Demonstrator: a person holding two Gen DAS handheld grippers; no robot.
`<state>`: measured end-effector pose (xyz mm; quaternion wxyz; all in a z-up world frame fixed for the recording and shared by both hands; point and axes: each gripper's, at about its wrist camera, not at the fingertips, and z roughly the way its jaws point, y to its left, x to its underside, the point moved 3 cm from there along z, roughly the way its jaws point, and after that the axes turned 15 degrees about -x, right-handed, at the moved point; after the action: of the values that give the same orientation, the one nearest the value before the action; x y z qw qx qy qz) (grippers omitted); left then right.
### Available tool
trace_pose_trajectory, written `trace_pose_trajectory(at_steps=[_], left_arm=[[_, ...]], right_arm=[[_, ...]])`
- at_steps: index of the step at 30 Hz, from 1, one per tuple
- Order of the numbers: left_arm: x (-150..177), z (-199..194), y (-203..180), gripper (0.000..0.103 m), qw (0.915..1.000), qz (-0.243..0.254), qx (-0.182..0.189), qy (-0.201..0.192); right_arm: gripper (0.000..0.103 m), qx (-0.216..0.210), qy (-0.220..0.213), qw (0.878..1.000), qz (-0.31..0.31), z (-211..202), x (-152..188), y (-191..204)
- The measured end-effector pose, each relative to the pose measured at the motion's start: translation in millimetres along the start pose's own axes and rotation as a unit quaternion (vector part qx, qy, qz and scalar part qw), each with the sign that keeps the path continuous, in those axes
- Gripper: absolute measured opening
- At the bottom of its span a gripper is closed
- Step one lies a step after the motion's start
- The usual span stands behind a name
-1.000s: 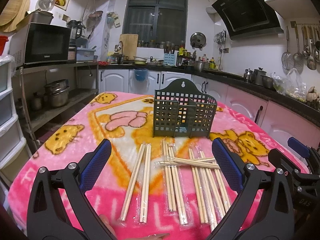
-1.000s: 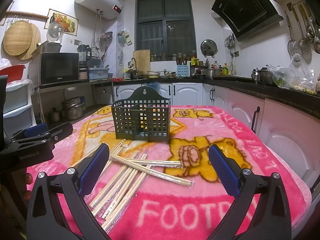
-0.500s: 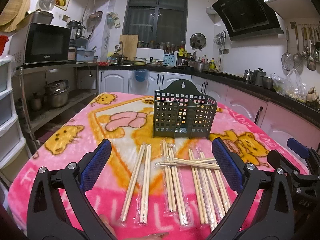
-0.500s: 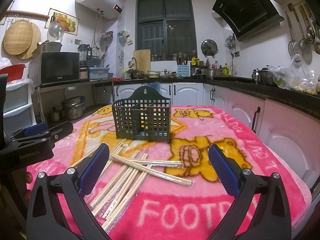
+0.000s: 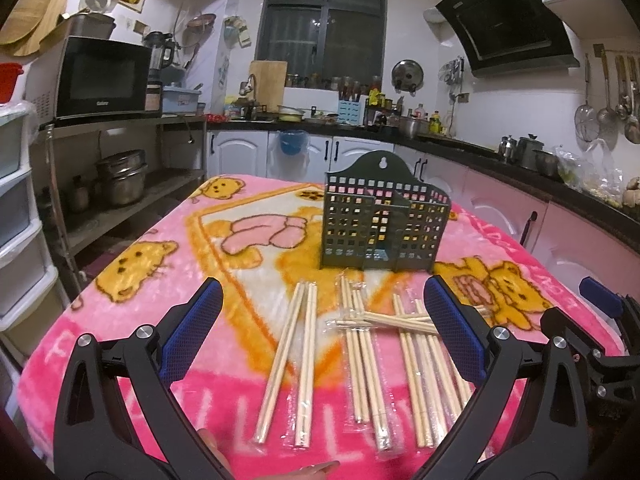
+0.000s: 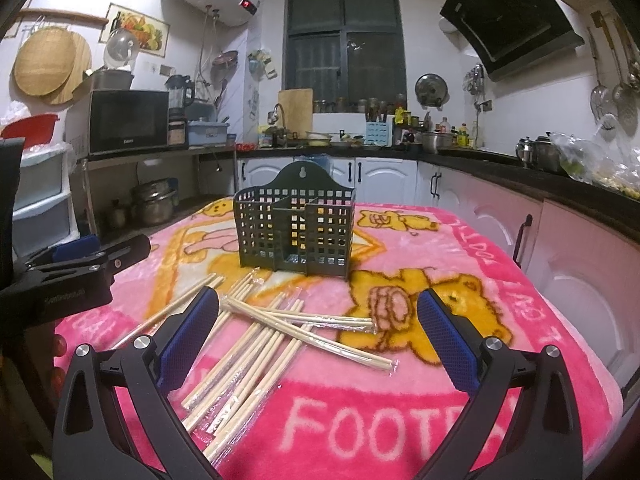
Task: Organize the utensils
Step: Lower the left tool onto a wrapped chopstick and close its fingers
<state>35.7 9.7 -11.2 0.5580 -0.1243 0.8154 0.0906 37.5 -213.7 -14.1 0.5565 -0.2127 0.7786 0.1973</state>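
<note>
Lying before the caddy (image 5: 384, 224) — wrapped chopsticks (image 5: 360, 344), both claws agape.

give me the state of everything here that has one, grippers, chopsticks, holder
left gripper: open, holding nothing, above the chopsticks
right gripper: open, holding nothing
wrapped chopsticks: lying flat on the blanket in clear sleeves, some crossed over others, none in the holder
utensil holder: upright on the blanket, compartments look empty
pink blanket: spread flat over the table
</note>
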Motion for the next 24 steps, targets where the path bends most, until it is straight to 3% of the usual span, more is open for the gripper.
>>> trace_pose_trajectory(at_steps=[10,24], left_arm=[[2,18,21,0.093,0.999,-0.007,-0.03,0.031],[0,58,42,0.093,0.9946,0.008,-0.016,0.102]], right_arm=[[0.097,-0.038,0.053,0.997,-0.032,28,-4,6],[0.097,-0.109,0.146,0.978,-0.1,80,-12,29]])
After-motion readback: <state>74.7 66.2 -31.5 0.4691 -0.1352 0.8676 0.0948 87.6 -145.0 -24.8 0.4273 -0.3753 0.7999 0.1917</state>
